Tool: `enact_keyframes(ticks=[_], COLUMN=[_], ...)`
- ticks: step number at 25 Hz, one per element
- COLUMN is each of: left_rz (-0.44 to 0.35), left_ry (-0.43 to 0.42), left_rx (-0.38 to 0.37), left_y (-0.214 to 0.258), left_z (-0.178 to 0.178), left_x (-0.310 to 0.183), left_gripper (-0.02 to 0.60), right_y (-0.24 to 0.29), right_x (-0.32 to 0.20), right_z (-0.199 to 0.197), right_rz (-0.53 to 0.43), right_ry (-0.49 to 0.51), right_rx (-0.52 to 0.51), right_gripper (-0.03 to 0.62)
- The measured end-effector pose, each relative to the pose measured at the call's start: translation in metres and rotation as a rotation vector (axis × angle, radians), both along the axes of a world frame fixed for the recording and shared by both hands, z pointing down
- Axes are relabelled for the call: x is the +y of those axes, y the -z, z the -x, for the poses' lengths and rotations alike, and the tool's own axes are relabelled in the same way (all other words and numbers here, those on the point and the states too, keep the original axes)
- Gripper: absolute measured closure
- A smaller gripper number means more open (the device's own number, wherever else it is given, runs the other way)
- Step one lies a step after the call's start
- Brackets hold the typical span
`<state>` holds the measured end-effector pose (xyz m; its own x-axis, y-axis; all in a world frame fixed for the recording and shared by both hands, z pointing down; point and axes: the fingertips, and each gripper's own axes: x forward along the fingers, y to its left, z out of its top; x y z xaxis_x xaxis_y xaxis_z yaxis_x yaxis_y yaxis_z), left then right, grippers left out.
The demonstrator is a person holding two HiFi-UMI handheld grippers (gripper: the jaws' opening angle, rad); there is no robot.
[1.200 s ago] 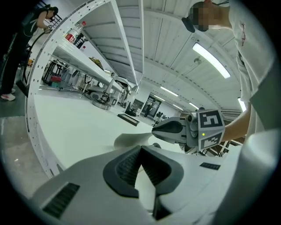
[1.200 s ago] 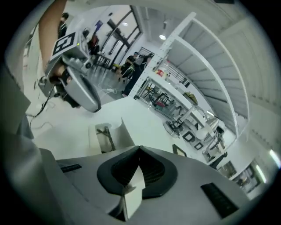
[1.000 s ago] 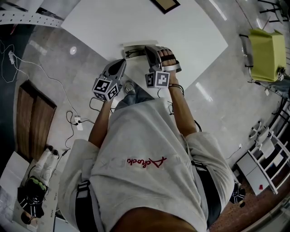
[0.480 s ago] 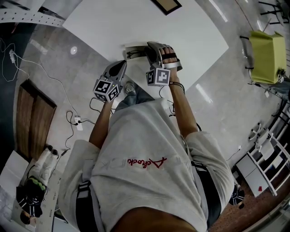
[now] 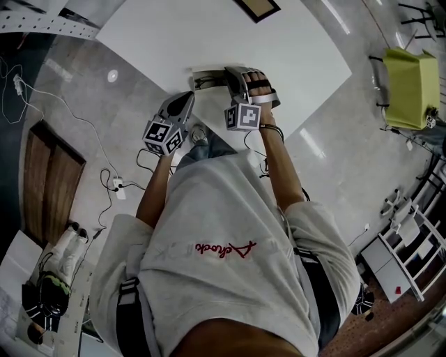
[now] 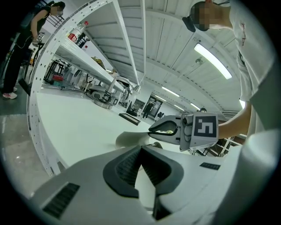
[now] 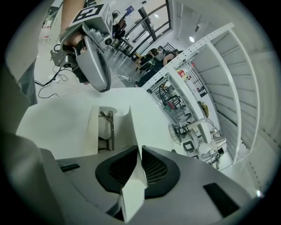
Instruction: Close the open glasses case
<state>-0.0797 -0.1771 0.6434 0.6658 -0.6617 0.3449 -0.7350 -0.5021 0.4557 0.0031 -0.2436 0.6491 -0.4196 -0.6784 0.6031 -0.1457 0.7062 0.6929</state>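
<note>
An open white glasses case (image 5: pixel 207 77) lies near the front edge of the white table (image 5: pixel 293 42). In the right gripper view the glasses (image 7: pixel 109 127) lie folded in the tray, and the case's upright lid flap (image 7: pixel 133 125) runs back between my jaws. My right gripper (image 7: pixel 139 154) is closing, its pads pinching that flap. In the head view the right gripper (image 5: pixel 233 75) sits over the case's right end. My left gripper (image 5: pixel 189 96) hangs just left of the case, shut and empty. In the left gripper view it (image 6: pixel 140 151) points at the case (image 6: pixel 131 139).
A dark framed object (image 5: pixel 254 7) lies at the table's far edge. A yellow chair (image 5: pixel 411 84) stands at the right. Cables and a power strip (image 5: pixel 115 185) lie on the floor at the left. Metal shelving (image 6: pixel 83 57) borders the table.
The right gripper has edged slightly farther over the case. The left gripper and the case have stayed where they were.
</note>
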Motion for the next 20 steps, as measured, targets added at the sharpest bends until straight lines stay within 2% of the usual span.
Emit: enact_keyframes(ticks=[8, 20], left_rz=[-0.013, -0.026], left_ry=[-0.001, -0.024], left_rx=[0.002, 0.008], left_y=[0.006, 0.010], left_z=[0.000, -0.008], left_x=[-0.001, 0.010], left_gripper=[0.558, 0.558], right_y=[-0.001, -0.014], right_x=[0.006, 0.044], right_z=[0.000, -0.004], right_rz=[-0.001, 0.022], right_ry=[0.024, 0.039], right_rx=[0.031, 0.053], right_gripper=[0.560, 0.561])
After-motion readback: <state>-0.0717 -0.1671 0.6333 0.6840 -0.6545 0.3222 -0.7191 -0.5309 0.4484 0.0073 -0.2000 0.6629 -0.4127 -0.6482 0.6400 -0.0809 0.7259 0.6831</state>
